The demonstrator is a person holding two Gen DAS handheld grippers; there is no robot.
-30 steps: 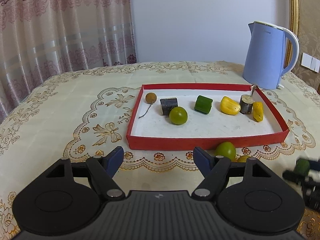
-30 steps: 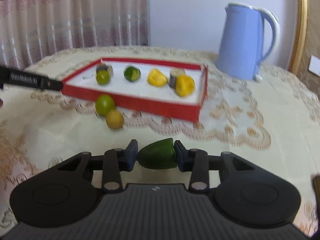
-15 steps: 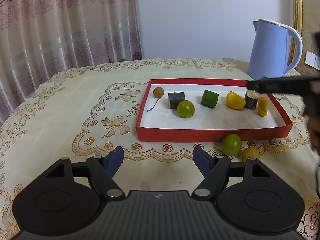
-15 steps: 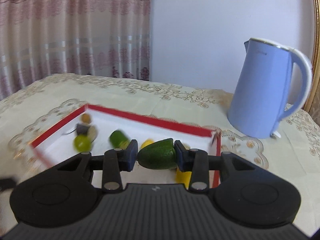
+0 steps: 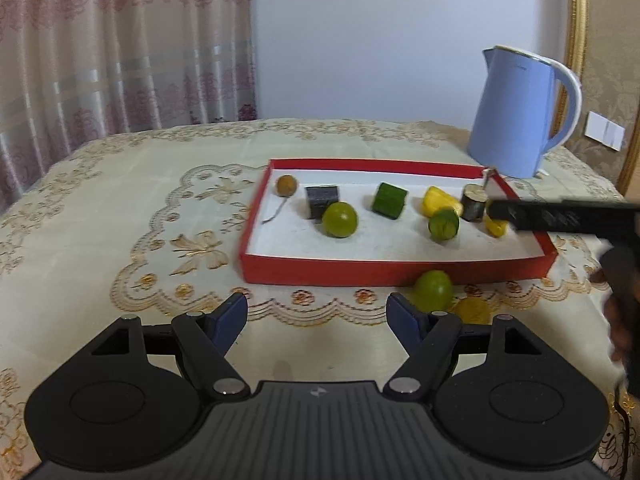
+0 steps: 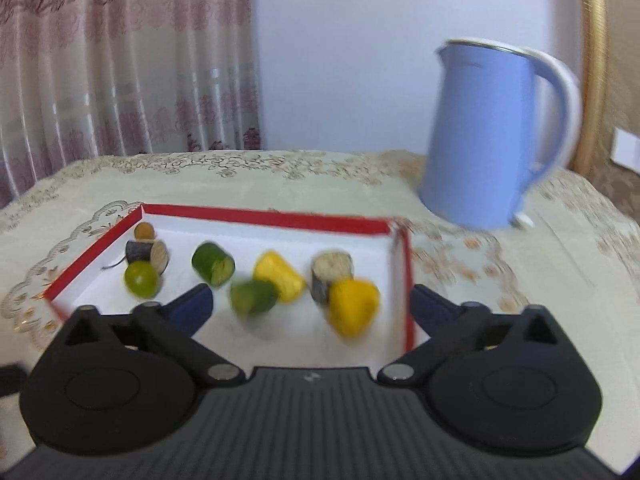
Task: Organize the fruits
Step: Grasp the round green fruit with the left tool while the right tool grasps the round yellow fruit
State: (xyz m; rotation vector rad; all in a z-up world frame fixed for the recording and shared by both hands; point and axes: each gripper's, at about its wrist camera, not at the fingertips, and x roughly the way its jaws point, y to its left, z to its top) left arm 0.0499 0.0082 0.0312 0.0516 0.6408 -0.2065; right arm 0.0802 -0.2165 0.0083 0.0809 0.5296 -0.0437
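A red tray [image 5: 320, 272] with a white floor holds several fruit pieces. A dark green piece [image 6: 254, 297] lies blurred in the tray, just released; it also shows in the left wrist view [image 5: 444, 225]. My right gripper [image 6: 310, 302] is open and empty above the tray's near side. My left gripper [image 5: 318, 318] is open and empty over the tablecloth in front of the tray. A green lime [image 5: 433, 290] and a small yellow fruit [image 5: 473, 310] lie on the cloth just outside the tray's front wall.
A blue kettle [image 5: 516, 114] stands behind the tray's right corner. In the tray are a brown longan [image 5: 287, 185], a dark block [image 5: 321, 199], a green lime [image 5: 340, 219], a green chunk [image 5: 389, 200] and yellow pieces [image 5: 438, 201]. Curtains hang at the left.
My right gripper moved over the tray and opened, dropping the dark green piece into it. The left gripper stayed open and shifted slightly.
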